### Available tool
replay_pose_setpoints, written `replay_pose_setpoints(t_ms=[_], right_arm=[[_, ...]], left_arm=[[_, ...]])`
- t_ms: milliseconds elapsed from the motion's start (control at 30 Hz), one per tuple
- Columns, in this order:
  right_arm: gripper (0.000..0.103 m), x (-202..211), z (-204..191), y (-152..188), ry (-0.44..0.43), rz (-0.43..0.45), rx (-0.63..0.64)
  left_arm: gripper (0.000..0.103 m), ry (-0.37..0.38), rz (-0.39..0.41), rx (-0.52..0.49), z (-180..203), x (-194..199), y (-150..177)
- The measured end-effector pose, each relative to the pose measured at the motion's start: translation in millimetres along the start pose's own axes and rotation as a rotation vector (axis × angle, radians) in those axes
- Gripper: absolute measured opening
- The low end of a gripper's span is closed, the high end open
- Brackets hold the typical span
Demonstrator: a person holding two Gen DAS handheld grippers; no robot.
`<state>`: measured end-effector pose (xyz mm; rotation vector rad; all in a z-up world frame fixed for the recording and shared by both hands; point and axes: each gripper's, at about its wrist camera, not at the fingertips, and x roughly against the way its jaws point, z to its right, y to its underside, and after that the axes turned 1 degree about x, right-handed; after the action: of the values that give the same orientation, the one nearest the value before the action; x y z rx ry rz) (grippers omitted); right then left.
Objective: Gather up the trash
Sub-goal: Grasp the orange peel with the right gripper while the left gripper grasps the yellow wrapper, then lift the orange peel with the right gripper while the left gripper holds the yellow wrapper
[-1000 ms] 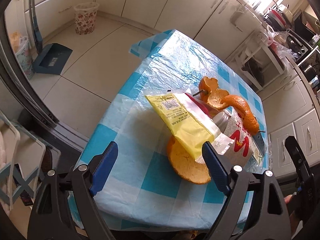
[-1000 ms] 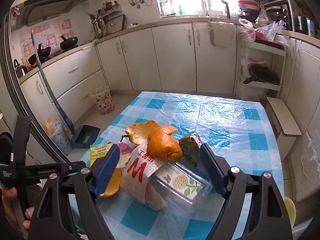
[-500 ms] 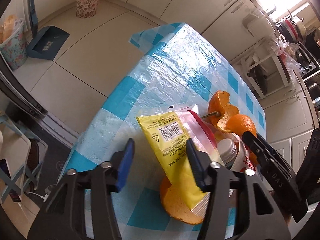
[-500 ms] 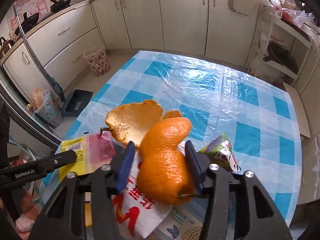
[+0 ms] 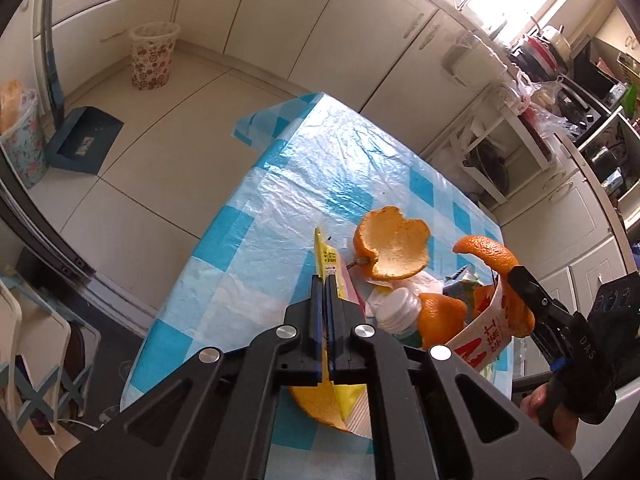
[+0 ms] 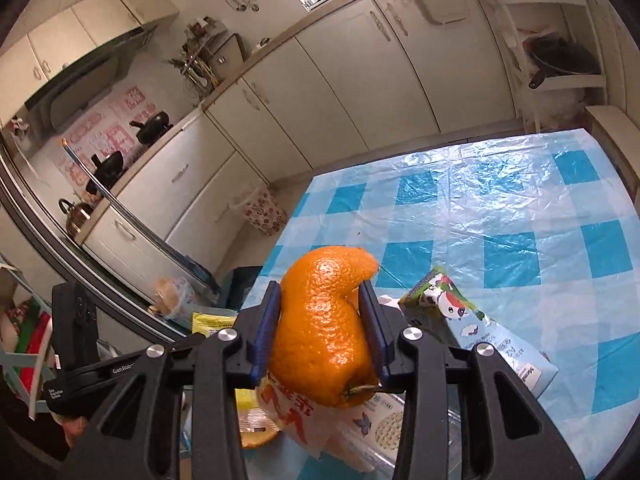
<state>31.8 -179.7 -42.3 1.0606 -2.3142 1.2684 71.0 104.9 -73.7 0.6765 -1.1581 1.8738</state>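
Note:
My left gripper (image 5: 325, 280) is shut on the yellow snack wrapper (image 5: 329, 258), which stands on edge between the pads. Below it a flat orange peel (image 5: 316, 404) lies on the checked table (image 5: 320, 168). A curled peel (image 5: 394, 244), a white-capped bottle (image 5: 394, 308) and a paper cup with red letters (image 5: 486, 336) make up the pile. My right gripper (image 6: 320, 292) has its jaws closing, and its pads press both sides of a big orange peel (image 6: 324, 320). A milk carton (image 6: 472, 328) and a clear box (image 6: 384, 420) lie just beyond it.
A floral waste bin (image 5: 154, 56) stands on the floor by the cabinets, with a blue dustpan (image 5: 82, 140) nearer. A second lined bin (image 5: 20, 136) sits at the far left. A white shelf rack (image 5: 492, 148) stands past the table's far end.
The left jaws closed from wide open onto the yellow wrapper and raised it on edge. The right jaws closed around the orange peel, and that gripper rolled and dropped closer to the pile.

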Motion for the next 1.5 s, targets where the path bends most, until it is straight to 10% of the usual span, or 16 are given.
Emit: replay_pose_setpoints(t_ms=[133,433,833,1033,1200,1267,1333,1400,1467,1500], right_arm=[[0.041,21,5,2,-0.089,0.025,-0.067],[0.043,39,-6,31,0.111,-0.129,0.118],[0.036,90,37,41,-0.05,0.002,-0.07],[0.038,79,48,45,-0.004,0.001,-0.101],[0.034,77,53,52,-0.099,0.025,-0.141],[0.02,79,54,51,-0.141,0.039,-0.162],[0.016,84,55,49,-0.174,0.053,-0.178],[0.016,87,52,46,-0.151,0.044,-0.164],[0.027,86,47,46,-0.09,0.014,-0.131],[0.057,84,46,46,-0.051,-0.001,-0.126]], left_arm=[[0.002,0.033,0.027,-0.043,18,23,5],[0.002,0.076,0.053,-0.111,53,60,24],[0.001,0.008,0.015,-0.118,46,60,40],[0.053,-0.031,-0.02,-0.089,16,48,51],[0.076,-0.104,-0.01,-0.159,39,31,49],[0.065,-0.145,-0.025,-0.165,46,15,46],[0.014,-0.143,-0.092,-0.126,43,-4,43],[0.002,-0.129,-0.104,-0.102,41,-7,42],[0.001,-0.136,-0.063,-0.128,45,3,44],[0.001,-0.129,-0.05,-0.136,46,9,45]])
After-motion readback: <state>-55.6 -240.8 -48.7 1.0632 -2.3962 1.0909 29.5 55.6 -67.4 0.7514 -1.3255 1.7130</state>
